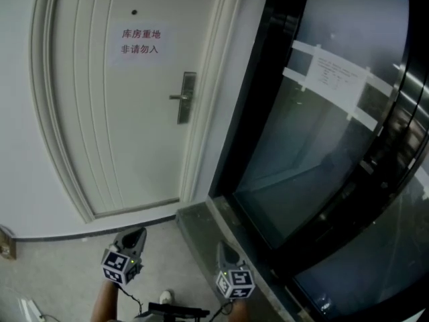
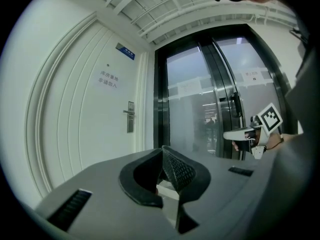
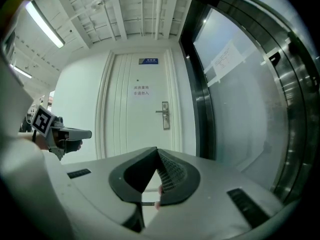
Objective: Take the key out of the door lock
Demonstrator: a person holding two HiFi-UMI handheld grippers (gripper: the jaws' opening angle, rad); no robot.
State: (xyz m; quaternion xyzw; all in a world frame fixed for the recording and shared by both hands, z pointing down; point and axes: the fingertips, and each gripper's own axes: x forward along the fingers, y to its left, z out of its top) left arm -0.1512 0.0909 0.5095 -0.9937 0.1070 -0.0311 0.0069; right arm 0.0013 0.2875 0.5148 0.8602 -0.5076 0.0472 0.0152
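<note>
Left gripper (image 1: 134, 237) and right gripper (image 1: 226, 252), both pressed together and empty, point at the door (image 1: 100, 113) from well apart. The lock (image 1: 186, 98) on its right edge lies dead ahead of the right; key too small to see.

An office-building corridor: a white door (image 1: 114, 133) bearing a paper sign (image 1: 139, 41), beside black-framed glass doors (image 1: 322, 153).
</note>
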